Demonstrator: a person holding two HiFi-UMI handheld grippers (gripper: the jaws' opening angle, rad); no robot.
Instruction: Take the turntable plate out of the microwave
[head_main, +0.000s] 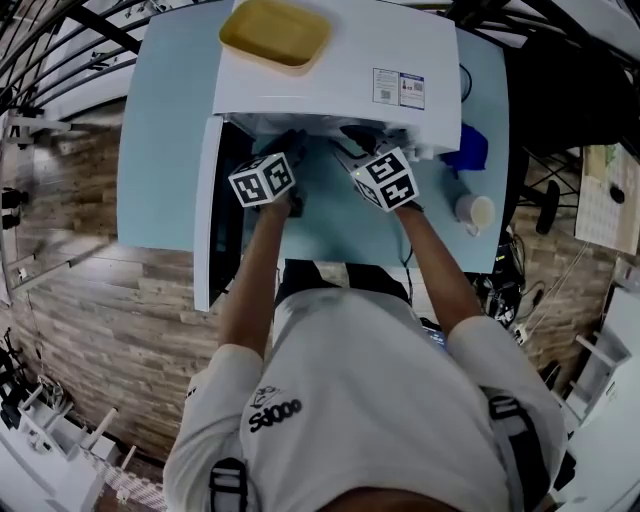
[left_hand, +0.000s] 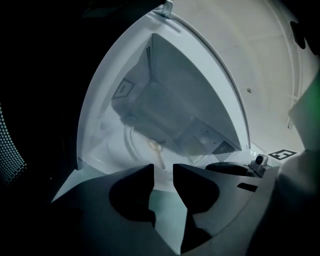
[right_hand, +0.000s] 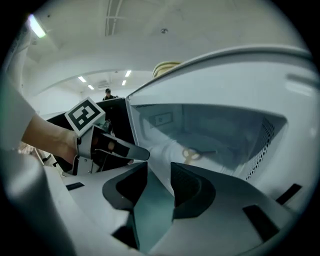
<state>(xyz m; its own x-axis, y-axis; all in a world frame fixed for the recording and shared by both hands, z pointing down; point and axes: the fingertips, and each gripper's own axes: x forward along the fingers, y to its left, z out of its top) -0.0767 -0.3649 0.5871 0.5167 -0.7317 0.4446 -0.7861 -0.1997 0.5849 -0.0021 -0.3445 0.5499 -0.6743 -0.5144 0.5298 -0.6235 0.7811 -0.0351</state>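
The white microwave (head_main: 330, 70) stands open on the light blue table. On its cavity floor lies the clear glass turntable plate (left_hand: 131, 141) (right_hand: 176, 148), with a yellowish hub (left_hand: 157, 150) (right_hand: 192, 154) showing through it. My left gripper (left_hand: 163, 168) is just in front of the opening, low at the sill, jaws open with nothing between them. My right gripper (right_hand: 159, 168) is beside it on the right, also open and holding nothing. The left gripper's finger (right_hand: 131, 151) shows in the right gripper view. Neither gripper touches the plate.
The microwave door (head_main: 205, 225) swings out to the left. A yellow tray (head_main: 275, 30) rests on the microwave's top. A white cup (head_main: 477, 212) and a blue object (head_main: 468, 148) stand on the table (head_main: 160, 150) at the right.
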